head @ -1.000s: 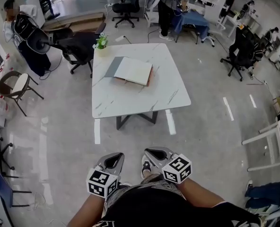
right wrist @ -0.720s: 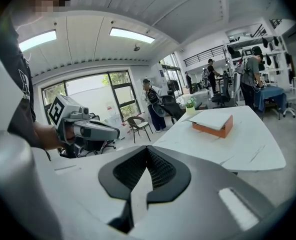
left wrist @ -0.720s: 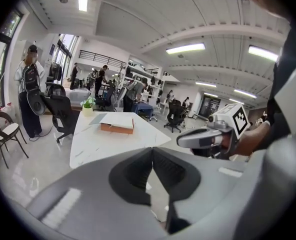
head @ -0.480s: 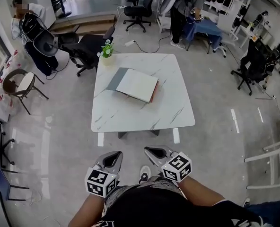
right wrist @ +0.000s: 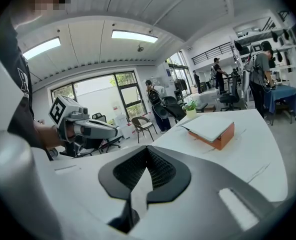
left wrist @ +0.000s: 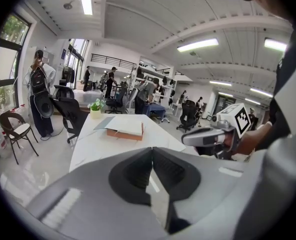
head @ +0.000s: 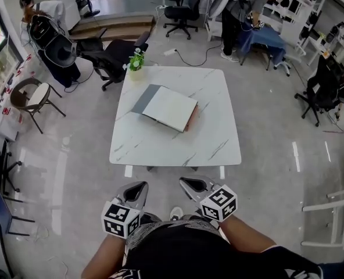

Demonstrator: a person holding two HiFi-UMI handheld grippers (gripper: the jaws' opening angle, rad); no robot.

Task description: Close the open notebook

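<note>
We hold both tongs low and close to our body, well short of the surface (head: 160, 147), with bare floor (head: 73, 173) between us and its near edge. The left tongs (head: 140, 186) are pinched together: in the left gripper view the two jaws meet at their tips and nothing sits between them. The right tongs (head: 186, 183) are the same, with tips touching and nothing held in the right gripper view. Each carries its marker cube behind the jaws. The two tools sit side by side, near each other but apart.

The notebook (head: 171, 108) lies on the white marbled surface, in its far half and a little left of centre, well apart from both tongs. We see it open: a grey cover (head: 143, 97) is folded out flat to the left, a plain white page faces up, and an orange-brown edge shows along its right side. It sits turned at an angle to the edges of the surface. A small potted plant (head: 136, 60) stands at the far left corner, near the notebook but not touching it.

A black office chair (head: 111, 54) stands on the floor just beyond that corner, and a folding chair (head: 31, 97) with a pale seat stands further left. Across the room a person (head: 242, 7) bends over something draped in blue cloth (head: 265, 36).
</note>
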